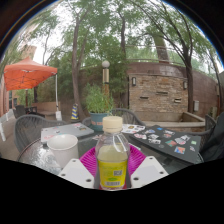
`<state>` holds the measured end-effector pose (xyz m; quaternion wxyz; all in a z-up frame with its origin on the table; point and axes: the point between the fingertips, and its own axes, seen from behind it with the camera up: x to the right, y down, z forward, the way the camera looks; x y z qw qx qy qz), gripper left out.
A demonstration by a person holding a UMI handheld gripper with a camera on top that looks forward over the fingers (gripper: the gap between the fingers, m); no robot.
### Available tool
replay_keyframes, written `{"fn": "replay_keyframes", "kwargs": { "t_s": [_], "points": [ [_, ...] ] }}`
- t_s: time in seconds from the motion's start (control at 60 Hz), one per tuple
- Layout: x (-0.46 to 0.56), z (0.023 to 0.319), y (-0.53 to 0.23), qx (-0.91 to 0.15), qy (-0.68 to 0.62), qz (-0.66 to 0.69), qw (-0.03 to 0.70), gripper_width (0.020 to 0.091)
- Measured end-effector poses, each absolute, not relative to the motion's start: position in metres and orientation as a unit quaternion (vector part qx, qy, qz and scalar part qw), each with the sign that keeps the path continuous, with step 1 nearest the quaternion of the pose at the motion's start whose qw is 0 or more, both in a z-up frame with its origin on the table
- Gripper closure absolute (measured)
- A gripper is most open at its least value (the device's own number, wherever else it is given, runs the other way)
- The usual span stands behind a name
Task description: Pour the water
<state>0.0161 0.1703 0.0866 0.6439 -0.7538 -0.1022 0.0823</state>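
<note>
A clear plastic bottle (112,155) with a white cap and a yellow label stands upright between my gripper's (112,168) fingers. Both magenta pads (89,160) press against its sides at label height, so the fingers are shut on the bottle. To the left of the bottle, just beyond the left finger, a white cup (63,148) sits on the glass table (40,157). The bottle's base is hidden below the fingers.
A dark metal chair (26,131) stands behind the table on the left. A second table (170,140) strewn with small cards lies to the right. An orange canopy (27,75), trees and a brick wall (158,95) fill the background.
</note>
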Motion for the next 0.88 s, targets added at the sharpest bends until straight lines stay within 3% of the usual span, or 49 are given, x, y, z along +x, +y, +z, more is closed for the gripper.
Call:
{"fn": "replay_keyframes", "kwargs": {
  "t_s": [0.067, 0.167, 0.25, 0.3, 0.683, 0.883],
  "points": [
    [0.016, 0.089, 0.17, -0.75, -0.1, 0.082, 0.649, 0.0708],
    [0.019, 0.088, 0.171, -0.755, -0.098, 0.075, 0.645, 0.0548],
    [0.024, 0.082, 0.157, -0.773, -0.091, 0.077, 0.623, 0.0239],
    [0.025, 0.087, 0.145, -0.771, -0.084, 0.083, 0.626, 0.0295],
    [0.046, 0.134, -0.045, -0.774, -0.085, 0.072, 0.624, 0.0273],
    [0.055, 0.132, -0.146, -0.781, -0.07, 0.057, 0.618, 0.0274]
  ]
}}
